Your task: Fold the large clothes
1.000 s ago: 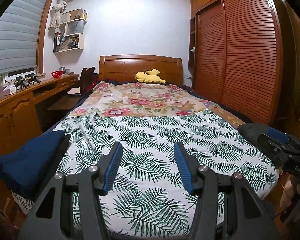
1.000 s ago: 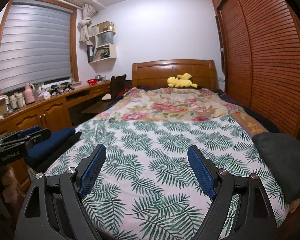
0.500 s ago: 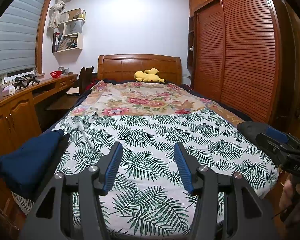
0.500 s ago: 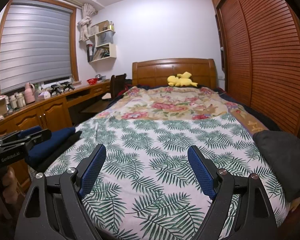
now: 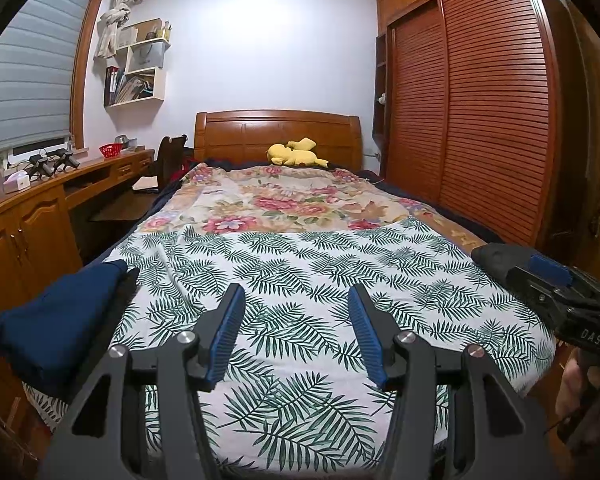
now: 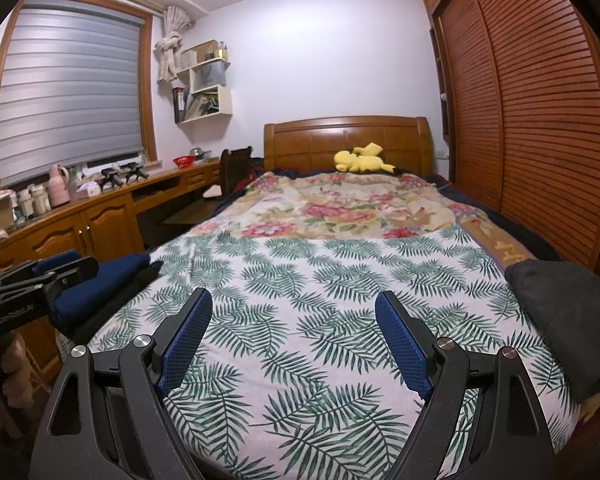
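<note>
A folded navy garment (image 5: 60, 320) (image 6: 100, 284) lies on the near left corner of the bed, on top of a black piece (image 5: 118, 304). A dark grey garment (image 6: 560, 312) (image 5: 494, 256) is heaped on the near right corner. My left gripper (image 5: 295, 296) hovers over the foot of the bed, open, with nothing between its blue pads; in the right wrist view it shows at the left edge (image 6: 40, 276). My right gripper (image 6: 294, 298) hangs beside it, open wider and likewise empty, and appears at the right of the left wrist view (image 5: 548, 276).
The bed carries a palm-leaf sheet (image 5: 300, 264) and, further up, a floral blanket (image 5: 284, 200). A yellow plush toy (image 5: 294, 154) rests by the wooden headboard (image 5: 276, 128). A wooden desk with cabinets (image 6: 100, 216) runs along the left; slatted wardrobe doors (image 5: 480, 120) close the right.
</note>
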`<state>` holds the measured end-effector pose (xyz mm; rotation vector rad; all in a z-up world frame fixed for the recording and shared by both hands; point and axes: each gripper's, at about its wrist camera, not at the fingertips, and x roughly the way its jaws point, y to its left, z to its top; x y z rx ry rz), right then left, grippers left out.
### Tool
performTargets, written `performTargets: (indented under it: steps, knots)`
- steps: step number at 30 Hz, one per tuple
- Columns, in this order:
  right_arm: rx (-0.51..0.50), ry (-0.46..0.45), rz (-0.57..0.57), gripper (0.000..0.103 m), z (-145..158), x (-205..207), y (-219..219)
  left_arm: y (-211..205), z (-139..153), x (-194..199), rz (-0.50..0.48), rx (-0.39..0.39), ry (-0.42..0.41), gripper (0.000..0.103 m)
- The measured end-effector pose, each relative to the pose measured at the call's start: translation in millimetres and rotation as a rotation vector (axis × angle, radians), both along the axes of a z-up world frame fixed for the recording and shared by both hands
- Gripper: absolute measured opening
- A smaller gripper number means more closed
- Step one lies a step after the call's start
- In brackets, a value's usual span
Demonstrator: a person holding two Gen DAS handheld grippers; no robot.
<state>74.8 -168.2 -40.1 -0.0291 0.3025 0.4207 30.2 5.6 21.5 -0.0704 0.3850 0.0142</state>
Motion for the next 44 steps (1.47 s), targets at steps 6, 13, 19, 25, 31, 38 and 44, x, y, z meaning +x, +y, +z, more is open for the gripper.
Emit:
performTargets:
  steps: [6,13,19,25,31,38,44]
  knots:
    - [0.0,0.0,-0.001,0.085,-1.4,-0.5,0.3,-0.3,1.3,-1.1,-0.002,-0.001,-0.001,0.053]
    - [0.001,0.002,0.0,0.085,-1.3,-0.2,0.2,0.0,2.0,-1.4,-0.002,0.0,-0.001,0.053]
    - [0.001,0.004,0.001,0.085,-0.9,-0.1,0.3,-0.1,1.9,-1.4,0.0,-0.001,-0.002,0.053]
    - [0.002,0.005,0.001,0.085,-0.6,0.2,-0.1,-0.1,2.7,-1.5,-0.001,-0.001,-0.003,0.053]
    - [0.001,0.002,-0.001,0.085,0.3,0.5,-0.4,-0.2,4.0,-2.7,-0.002,0.003,-0.007,0.053]
    - [0.002,0.003,0.0,0.085,-1.3,0.4,-0.4,-0.4,4.7,-3.9,-0.003,0.004,-0.009,0.053]
    - [0.003,0.004,0.001,0.085,-1.2,0.3,-0.3,-1.2,5.9,-6.6,-0.003,-0.002,-0.014,0.053]
